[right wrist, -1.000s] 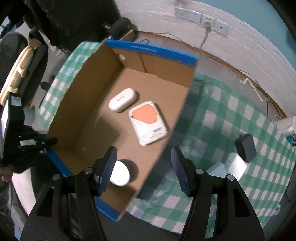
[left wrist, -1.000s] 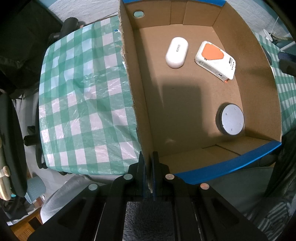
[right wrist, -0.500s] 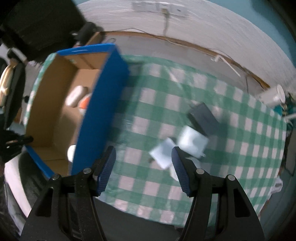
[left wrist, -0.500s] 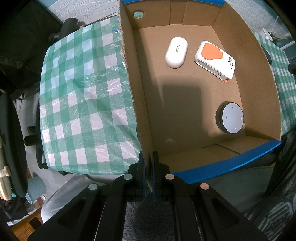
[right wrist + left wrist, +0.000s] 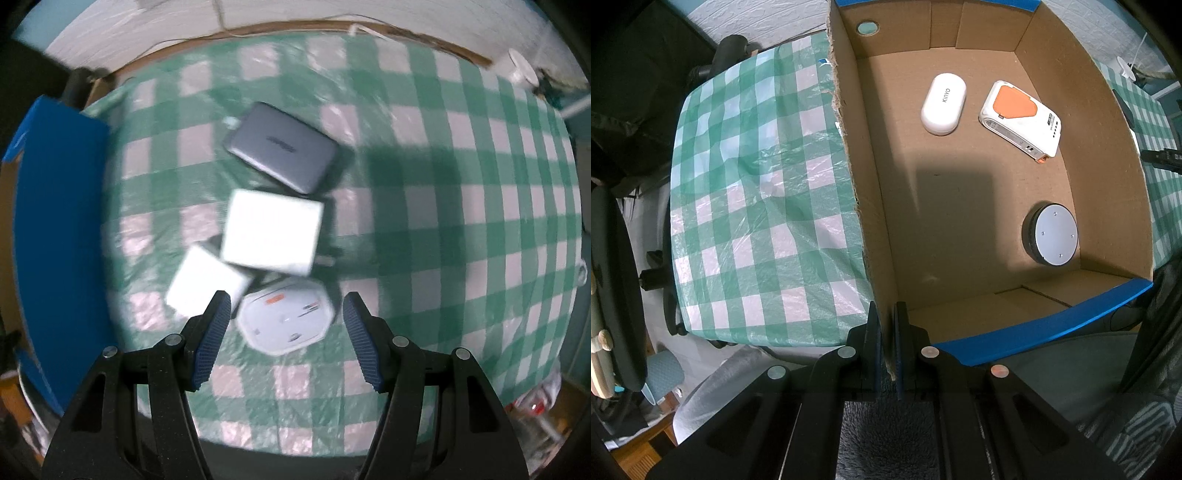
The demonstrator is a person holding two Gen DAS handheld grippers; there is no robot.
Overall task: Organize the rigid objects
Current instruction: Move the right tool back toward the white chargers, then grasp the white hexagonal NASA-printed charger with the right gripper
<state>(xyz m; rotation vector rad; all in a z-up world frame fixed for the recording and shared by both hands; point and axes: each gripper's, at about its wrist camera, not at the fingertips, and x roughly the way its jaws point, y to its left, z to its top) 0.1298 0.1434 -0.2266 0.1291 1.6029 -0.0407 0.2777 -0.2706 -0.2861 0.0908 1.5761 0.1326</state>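
Four small devices clustered on the checked counter (image 5: pixel 461 221), just right of the blue-edged cardboard box (image 5: pixel 55 236). From the left of the cluster: a small white block (image 5: pixel 207 282), touching a larger white block (image 5: pixel 271 230) above it; behind that, a dark grey slab (image 5: pixel 282 147); nearest the camera, a white rounded adapter (image 5: pixel 286 319) with small orange print. All hard plastic shells by the look, likely light and stiff, smooth enough to slip under a shallow pinch. Best taken across the two flattest opposite sides, low on the body, squarely. Right gripper (image 5: pixel 286 332) pointing down over the adapter, fingers spread to either side and clear of it, nothing pinched. Left finger very close to the small white block: a likely snag or nudge on closing. Prongs on the blocks not clearly visible through the blur.

Over in the left wrist view, left gripper (image 5: pixel 885 347) with fingers pressed together on the box's side wall, steadying it. Already inside, left to right: a white oval case (image 5: pixel 943 103), a white and orange device (image 5: pixel 1019 116), a round grey puck (image 5: pixel 1051 234). Plenty of bare floor mid-box for the next piece. Tall box wall between cluster and floor: a lift over the rim needed, judging by its height.
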